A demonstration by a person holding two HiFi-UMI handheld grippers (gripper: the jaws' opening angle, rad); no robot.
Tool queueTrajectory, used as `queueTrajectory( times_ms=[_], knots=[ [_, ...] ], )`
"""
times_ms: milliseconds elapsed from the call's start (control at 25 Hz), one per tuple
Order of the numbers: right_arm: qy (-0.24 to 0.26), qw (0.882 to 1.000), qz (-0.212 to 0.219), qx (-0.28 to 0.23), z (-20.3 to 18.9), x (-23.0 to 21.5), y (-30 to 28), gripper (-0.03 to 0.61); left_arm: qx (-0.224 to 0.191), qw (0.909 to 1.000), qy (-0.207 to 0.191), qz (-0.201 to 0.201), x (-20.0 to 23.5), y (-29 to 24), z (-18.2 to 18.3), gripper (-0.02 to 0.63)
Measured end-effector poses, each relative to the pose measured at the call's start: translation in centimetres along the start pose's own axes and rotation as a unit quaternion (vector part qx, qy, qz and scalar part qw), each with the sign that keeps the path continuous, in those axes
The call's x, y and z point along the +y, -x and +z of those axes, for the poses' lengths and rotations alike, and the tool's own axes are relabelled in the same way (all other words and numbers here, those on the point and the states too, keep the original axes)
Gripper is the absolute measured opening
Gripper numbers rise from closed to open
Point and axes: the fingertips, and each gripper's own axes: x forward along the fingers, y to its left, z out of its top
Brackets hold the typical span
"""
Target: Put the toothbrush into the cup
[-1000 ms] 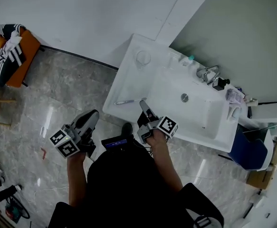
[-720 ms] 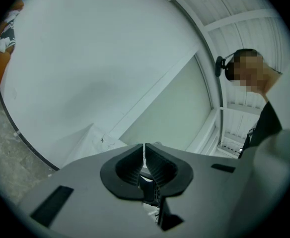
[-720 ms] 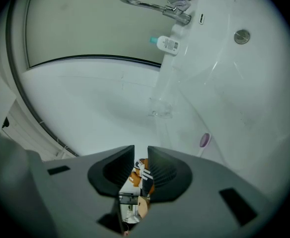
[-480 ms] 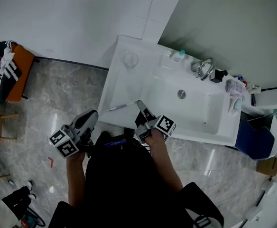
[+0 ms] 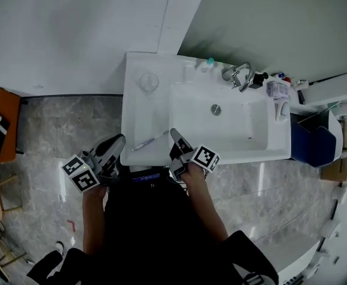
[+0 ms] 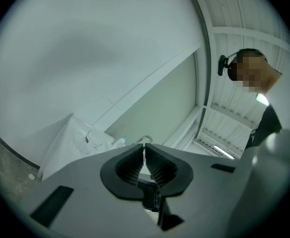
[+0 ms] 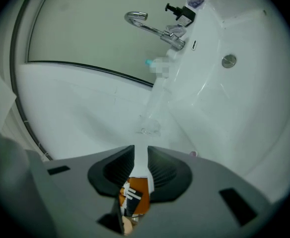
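Toothbrush (image 5: pixel 150 141) lies beside the half-open, empty right claw (image 5: pixel 174 133), tilted down; left claw (image 5: pixel 119 139) closed.

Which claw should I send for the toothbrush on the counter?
Right, probably. The right claw is open over the counter, its tip beside the toothbrush. The left claw is shut and sits outside the counter's left edge.

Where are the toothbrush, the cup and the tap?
toothbrush (image 5: pixel 150 141): head view, middle of its handle.
cup (image 5: pixel 148 83): head view, its clear wall.
tap (image 5: pixel 237 74): head view, its metal spout.
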Motion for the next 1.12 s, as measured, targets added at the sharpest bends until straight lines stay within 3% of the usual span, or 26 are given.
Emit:
queueTrajectory(
  times_ms=[320, 560, 720, 1120],
  knots=[
    [0.027, 0.994, -0.099, -0.022, -2.9, -2.9, -0.5, 0.072, 0.056, 0.996, 0.021, -0.066, 3.4, -0.1, 0.7, 0.02],
    [0.044, 0.987, -0.157, -0.016, -5.6, -5.2, -1.0, 0.073, 0.084, 0.9922, 0.027, -0.087, 5.4, 0.7, 0.5, 0.02],
    [0.053, 0.982, -0.18, -0.001, -7.0, -6.1, -1.6, 0.12, 0.089, 0.991, 0.033, -0.095, 6.3, 1.6, 0.4, 0.02],
    [0.074, 0.971, -0.22, 0.047, -8.0, -6.8, -3.6, 0.121, 0.088, 0.9909, 0.032, -0.097, 7.4, 2.6, 1.5, 0.02]
  ],
)
